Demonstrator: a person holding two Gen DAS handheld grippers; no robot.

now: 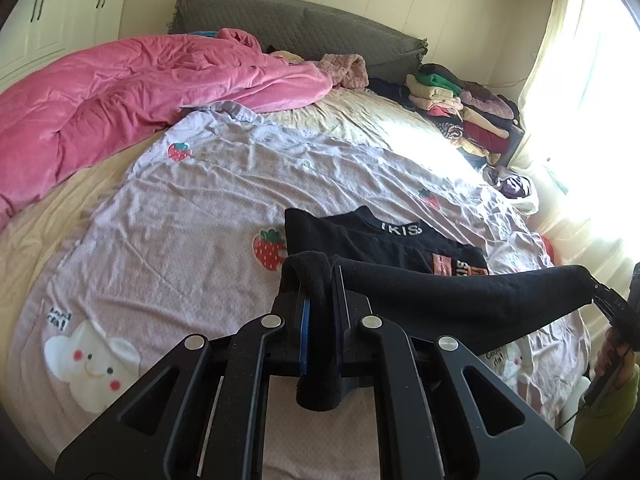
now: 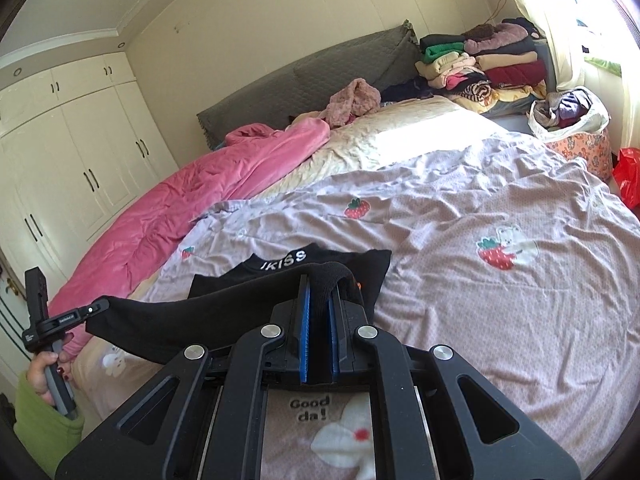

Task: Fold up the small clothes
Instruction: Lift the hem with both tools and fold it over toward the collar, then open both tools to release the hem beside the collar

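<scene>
A small black shirt (image 1: 372,242) with a white-lettered collar lies on the lilac strawberry bedspread (image 1: 180,208). Its near hem is lifted and stretched between both grippers. My left gripper (image 1: 320,276) is shut on one hem corner, the black cloth bunched between its blue pads. The right gripper (image 1: 600,292) shows at the right edge of the left wrist view, pinching the other end. In the right wrist view the right gripper (image 2: 320,284) is shut on black fabric of the shirt (image 2: 288,276), and the left gripper (image 2: 94,312) holds the far end, a hand (image 2: 44,368) below it.
A pink quilt (image 1: 120,92) is heaped along the left of the bed. Stacks of folded clothes (image 1: 460,108) sit at the far right by the grey headboard (image 1: 300,28). A white bag of clothes (image 2: 568,112) and a red bag (image 2: 628,176) stand near the window; wardrobes (image 2: 72,168) line the left wall.
</scene>
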